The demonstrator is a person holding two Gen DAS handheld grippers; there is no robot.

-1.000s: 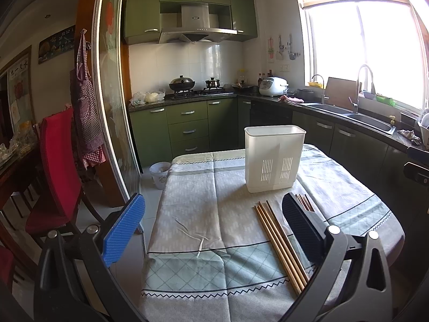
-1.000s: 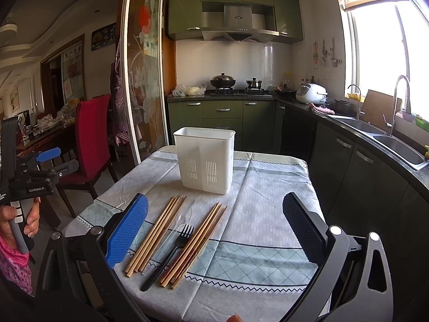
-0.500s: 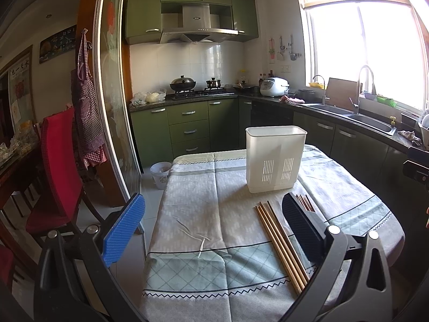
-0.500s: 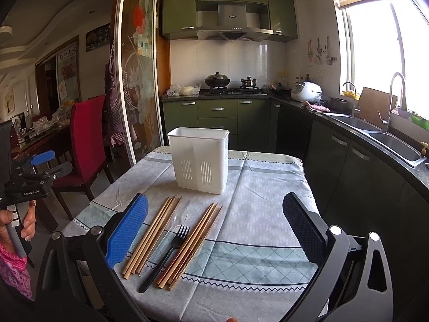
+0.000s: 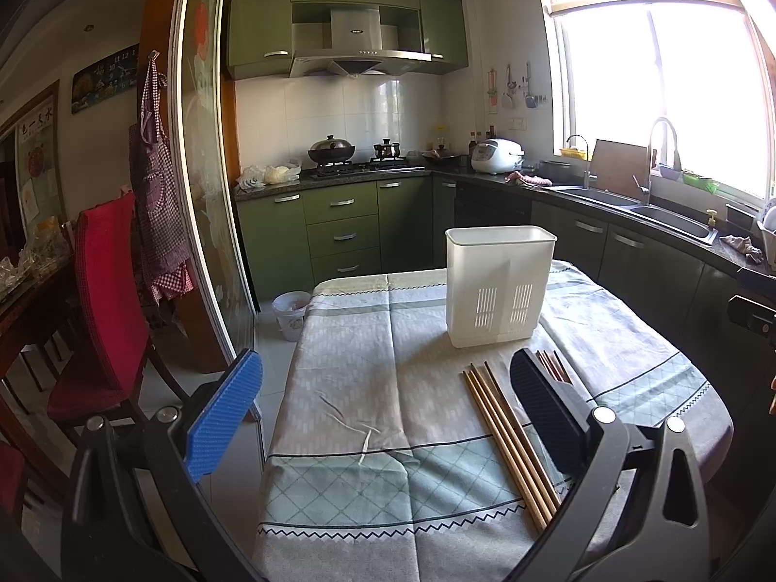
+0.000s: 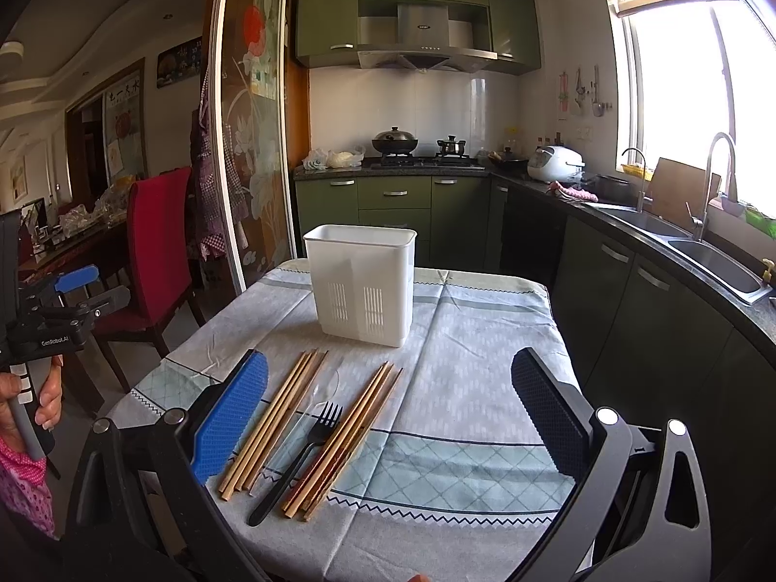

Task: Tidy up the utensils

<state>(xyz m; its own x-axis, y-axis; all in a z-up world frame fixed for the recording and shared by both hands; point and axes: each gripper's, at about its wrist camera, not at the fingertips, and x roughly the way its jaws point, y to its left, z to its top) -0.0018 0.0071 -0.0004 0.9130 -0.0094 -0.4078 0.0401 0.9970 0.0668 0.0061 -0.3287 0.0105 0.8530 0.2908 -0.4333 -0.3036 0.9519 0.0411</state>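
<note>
A white slotted utensil holder (image 6: 361, 283) stands upright on the clothed table; it also shows in the left wrist view (image 5: 499, 283). In front of it lie two bundles of wooden chopsticks, the left bundle (image 6: 271, 419) and the right bundle (image 6: 347, 436), with a black fork (image 6: 300, 458) and a clear plastic spoon (image 6: 310, 405) between them. The left wrist view shows one chopstick bundle (image 5: 509, 436) beside its right finger. My right gripper (image 6: 388, 417) is open and empty, above the table's near edge. My left gripper (image 5: 383, 417) is open and empty; it also shows, held by a hand, in the right wrist view (image 6: 63, 310).
The table wears a grey and green checked cloth (image 6: 465, 388). A red chair (image 6: 155, 252) and a glass sliding door (image 6: 252, 145) stand to the left. Dark green cabinets, a stove and a sink counter (image 6: 679, 247) run behind and to the right. A small bin (image 5: 291, 308) is on the floor.
The right wrist view has shifted slightly right and closer, so the holder and utensils sit further left in frame. The left gripper has barely moved. Both stay open.
</note>
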